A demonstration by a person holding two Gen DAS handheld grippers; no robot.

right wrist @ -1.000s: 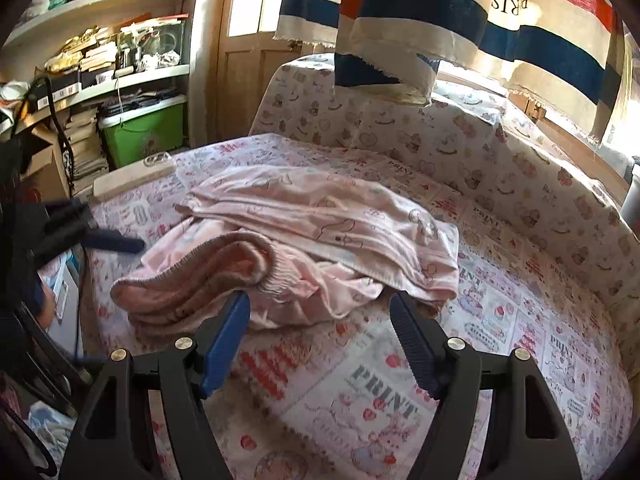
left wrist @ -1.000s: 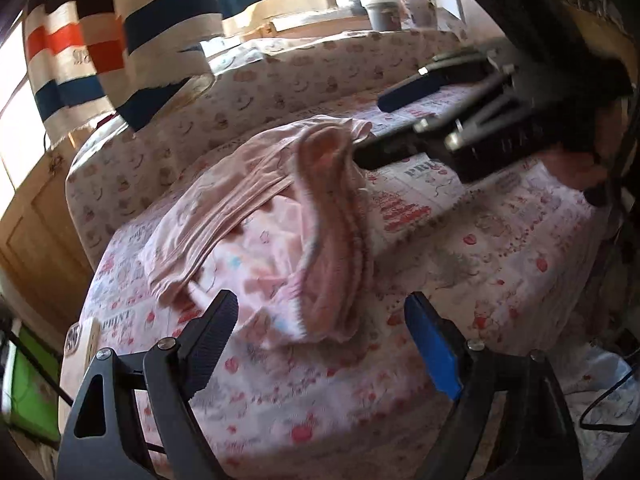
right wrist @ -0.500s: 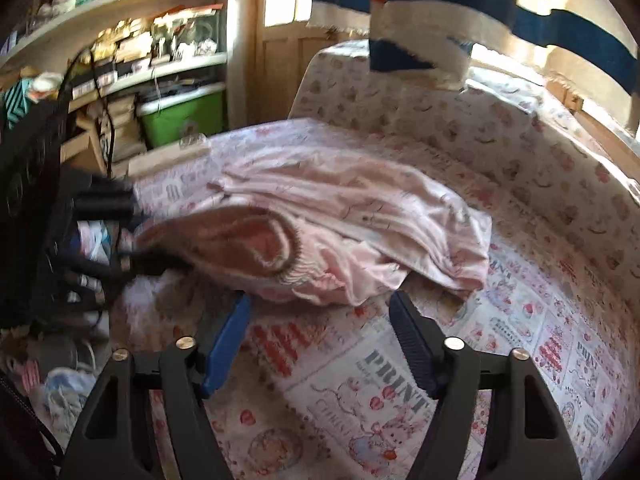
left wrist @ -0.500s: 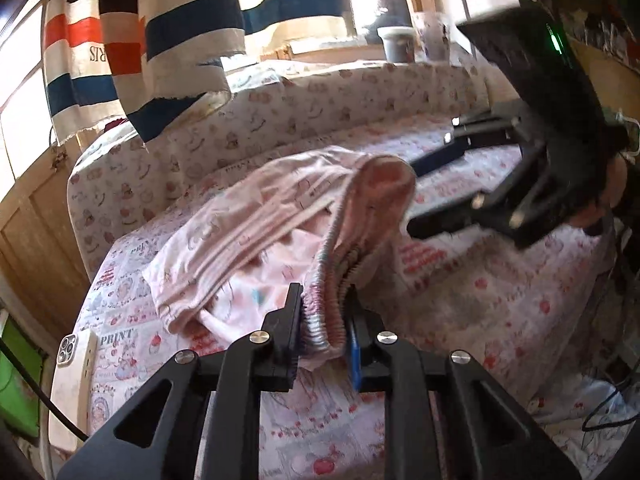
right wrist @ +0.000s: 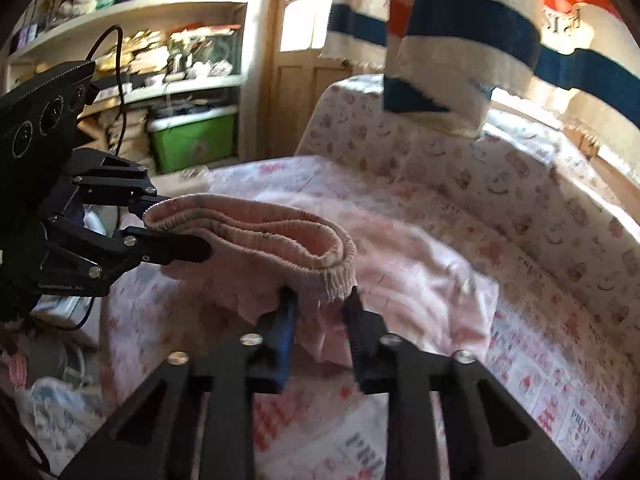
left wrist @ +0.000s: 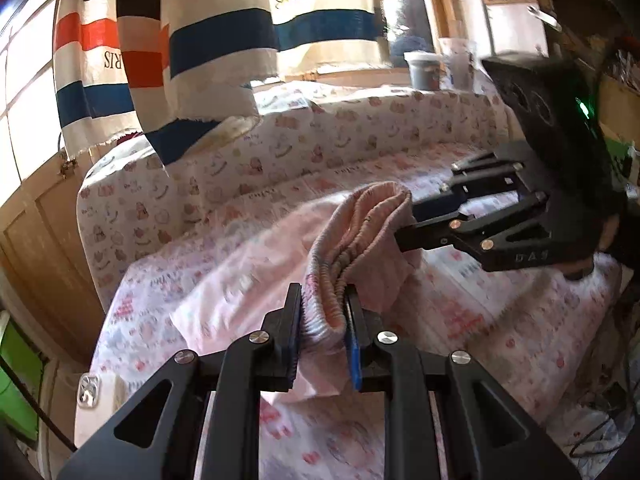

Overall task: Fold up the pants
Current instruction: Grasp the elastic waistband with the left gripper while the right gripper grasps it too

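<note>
Pink patterned pants (left wrist: 240, 264) lie on a bed with a printed sheet (left wrist: 500, 320). Their ribbed elastic waistband (right wrist: 256, 232) is lifted off the bed and stretched between both grippers. My left gripper (left wrist: 323, 320) is shut on one end of the waistband; it also shows in the right wrist view (right wrist: 176, 226). My right gripper (right wrist: 320, 312) is shut on the other end; it also shows in the left wrist view (left wrist: 416, 220). The legs (right wrist: 420, 280) trail on the bed behind.
A padded printed bed wall (left wrist: 320, 140) runs along the back. Striped cloths (left wrist: 208, 40) hang over it from above. A phone (left wrist: 90, 390) lies at the bed's left edge. Shelves (right wrist: 168, 72) and a green box (right wrist: 192, 140) stand beyond the bed.
My left gripper shut on the waistband, then my right gripper shut on its other end. Both lifted the waistband off the bed and pulled it taut.
</note>
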